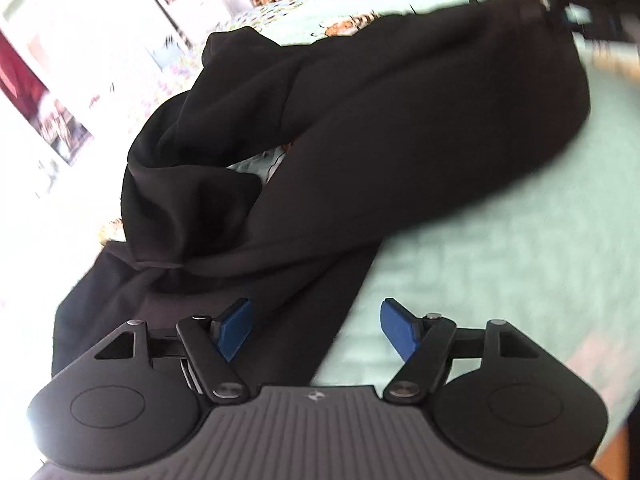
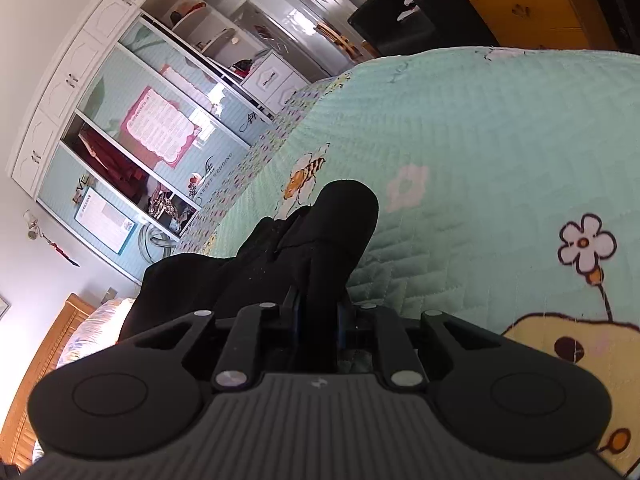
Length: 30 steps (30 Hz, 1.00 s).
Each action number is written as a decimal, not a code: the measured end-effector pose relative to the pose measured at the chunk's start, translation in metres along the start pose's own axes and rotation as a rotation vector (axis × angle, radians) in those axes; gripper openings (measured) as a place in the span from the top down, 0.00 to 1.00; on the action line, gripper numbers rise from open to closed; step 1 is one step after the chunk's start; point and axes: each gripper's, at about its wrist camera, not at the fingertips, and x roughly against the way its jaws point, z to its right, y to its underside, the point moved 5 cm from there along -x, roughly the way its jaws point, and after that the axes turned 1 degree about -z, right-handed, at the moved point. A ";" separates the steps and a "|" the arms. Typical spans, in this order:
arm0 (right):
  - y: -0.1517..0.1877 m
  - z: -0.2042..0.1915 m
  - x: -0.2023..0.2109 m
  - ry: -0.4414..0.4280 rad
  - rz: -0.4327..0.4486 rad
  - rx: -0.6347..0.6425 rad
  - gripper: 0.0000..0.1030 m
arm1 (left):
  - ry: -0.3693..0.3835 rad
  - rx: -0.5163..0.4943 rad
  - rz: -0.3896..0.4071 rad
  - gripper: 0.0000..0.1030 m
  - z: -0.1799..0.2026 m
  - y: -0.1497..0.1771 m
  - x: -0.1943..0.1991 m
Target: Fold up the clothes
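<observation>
Meanwhile black garment [image 2: 320,240] lies beside bare green quilt [image 2: 480,140].

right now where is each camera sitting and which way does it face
Left wrist: on the left tongs, looking down along open blue fingers at a black garment on a green quilt; only the tongs show.
Right wrist: on the right tongs, shut on the garment, facing across the quilt toward a wardrobe.
Both share garment and quilt.
</observation>
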 end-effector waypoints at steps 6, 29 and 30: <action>0.015 0.010 -0.008 0.033 -0.031 -0.062 0.78 | -0.086 -0.010 0.047 0.13 -0.017 0.008 -0.026; 0.018 0.005 0.024 -0.079 -0.075 -0.161 0.64 | -0.258 0.379 -0.286 0.71 -0.185 0.095 -0.052; 0.010 0.006 0.025 -0.071 -0.046 -0.147 0.55 | -0.272 0.386 -0.296 0.70 -0.191 0.096 -0.055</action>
